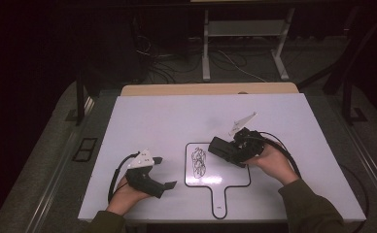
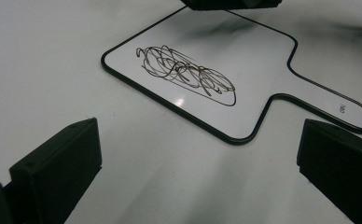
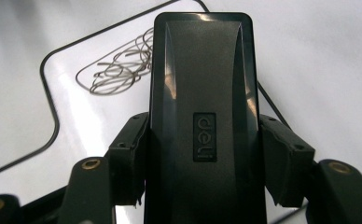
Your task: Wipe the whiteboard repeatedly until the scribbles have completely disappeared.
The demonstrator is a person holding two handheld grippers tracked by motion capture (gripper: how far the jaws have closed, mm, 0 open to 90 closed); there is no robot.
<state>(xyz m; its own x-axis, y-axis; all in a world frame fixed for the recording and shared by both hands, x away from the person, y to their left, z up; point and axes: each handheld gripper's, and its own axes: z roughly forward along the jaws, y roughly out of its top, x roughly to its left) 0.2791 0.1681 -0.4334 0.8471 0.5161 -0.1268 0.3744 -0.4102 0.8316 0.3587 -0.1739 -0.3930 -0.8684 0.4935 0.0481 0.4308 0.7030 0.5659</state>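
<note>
Right tongs (image 1: 217,148): clamped on a black eraser (image 3: 202,107), one jaw pressed to each long side; the eraser bears the raised mark "deli" on its back.
Eraser position: held over the upper right part of the small whiteboard (image 1: 225,174), at about 1 o'clock from the scribble (image 1: 198,162); whether it touches the board cannot be told.
Small whiteboard: white, black-edged, paddle-shaped, lying flat on the surface (image 1: 152,116) near the front centre, handle pointing to 6 o'clock in the high view.
Scribble: dark looping pen marks on the left half of the board.
Left tongs (image 1: 164,172): wide apart, nothing between the jaws, held over the bare surface at 9 o'clock from the board and well apart from it.
Left hand (image 1: 126,196): grips the tool body from below, near the front edge.
Right hand (image 1: 271,160): grips its tool at 3 o'clock from the board.
Cables: one trails from each tool.
</note>
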